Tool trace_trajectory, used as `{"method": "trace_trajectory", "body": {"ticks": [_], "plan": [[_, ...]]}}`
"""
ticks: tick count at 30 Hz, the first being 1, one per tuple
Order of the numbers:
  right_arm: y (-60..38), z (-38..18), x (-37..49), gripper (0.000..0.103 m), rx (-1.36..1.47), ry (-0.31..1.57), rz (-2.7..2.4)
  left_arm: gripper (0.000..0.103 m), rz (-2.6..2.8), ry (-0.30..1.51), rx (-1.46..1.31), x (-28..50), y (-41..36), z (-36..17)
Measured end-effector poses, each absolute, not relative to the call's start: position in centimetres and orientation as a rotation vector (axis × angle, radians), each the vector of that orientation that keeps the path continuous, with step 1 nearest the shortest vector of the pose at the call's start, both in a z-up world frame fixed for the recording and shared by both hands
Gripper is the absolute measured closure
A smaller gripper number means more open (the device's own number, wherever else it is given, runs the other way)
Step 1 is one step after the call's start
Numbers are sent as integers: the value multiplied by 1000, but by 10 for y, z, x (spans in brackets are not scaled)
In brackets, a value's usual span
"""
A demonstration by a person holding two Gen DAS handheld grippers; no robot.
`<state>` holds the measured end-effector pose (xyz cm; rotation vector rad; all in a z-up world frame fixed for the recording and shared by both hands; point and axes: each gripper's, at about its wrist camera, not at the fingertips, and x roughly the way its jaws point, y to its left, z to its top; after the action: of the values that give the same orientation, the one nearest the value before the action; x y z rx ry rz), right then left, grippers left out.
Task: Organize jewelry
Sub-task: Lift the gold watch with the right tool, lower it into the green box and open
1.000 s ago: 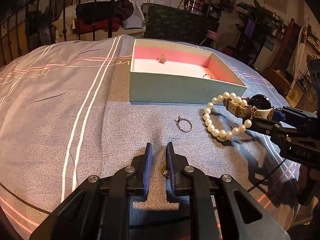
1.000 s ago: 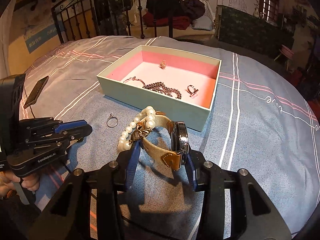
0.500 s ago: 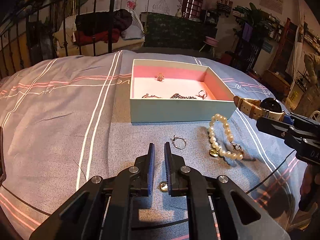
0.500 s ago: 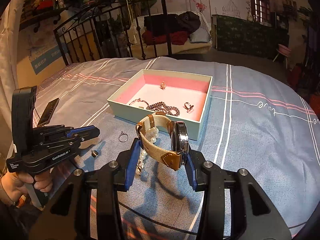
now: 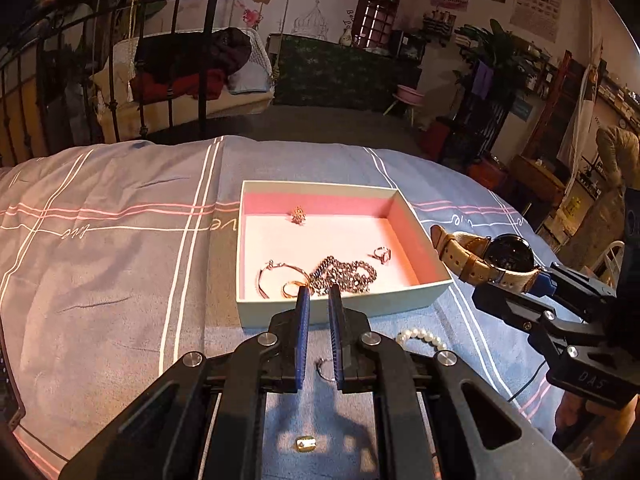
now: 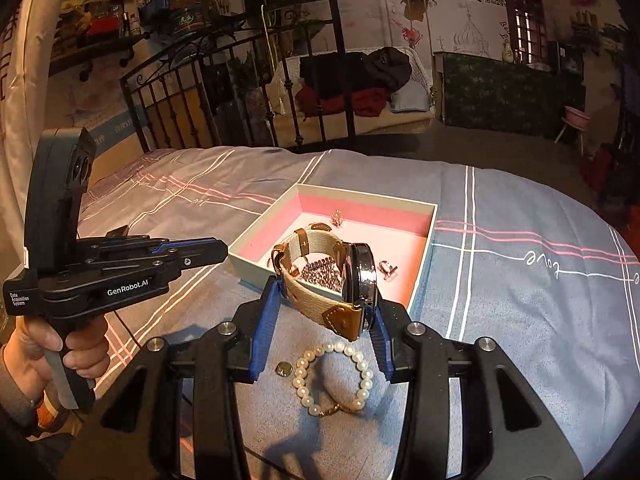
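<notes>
A pale green box (image 5: 344,310) with a pink lining sits on the bed and holds a chain (image 5: 346,274), a bangle, a ring and a small charm. My right gripper (image 6: 320,320) is shut on a tan-strapped watch (image 6: 332,280) and holds it in the air by the box's near right corner; the watch also shows in the left wrist view (image 5: 488,260). A pearl bracelet (image 6: 332,380) and a small gold bead (image 6: 284,369) lie on the cover below it. My left gripper (image 5: 319,336) is nearly shut and empty, raised above a thin ring (image 5: 326,370).
The bed has a grey-blue cover (image 5: 120,280) with white and pink stripes. A black iron bed frame (image 6: 240,92) stands behind it. A swing seat with clothes (image 5: 192,76) and shelves stand farther back. A gold bead (image 5: 306,445) lies near the cover's front edge.
Both grippers have risen above the bed. The right one has carried the watch up and toward the box. The pearl bracelet stays on the cover.
</notes>
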<state>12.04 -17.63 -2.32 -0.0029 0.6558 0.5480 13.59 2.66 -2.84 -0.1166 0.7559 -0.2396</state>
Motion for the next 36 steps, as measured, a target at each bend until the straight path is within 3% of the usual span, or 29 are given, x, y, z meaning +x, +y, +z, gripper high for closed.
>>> {"method": "trace_trajectory", "body": {"ticks": [10, 36], "plan": [[-164, -5, 171, 61, -20, 637, 537, 93, -226, 717, -84, 189, 12, 5], [-135, -51, 201, 60, -128, 804, 514, 93, -157, 829, -103, 221, 22, -29]]}}
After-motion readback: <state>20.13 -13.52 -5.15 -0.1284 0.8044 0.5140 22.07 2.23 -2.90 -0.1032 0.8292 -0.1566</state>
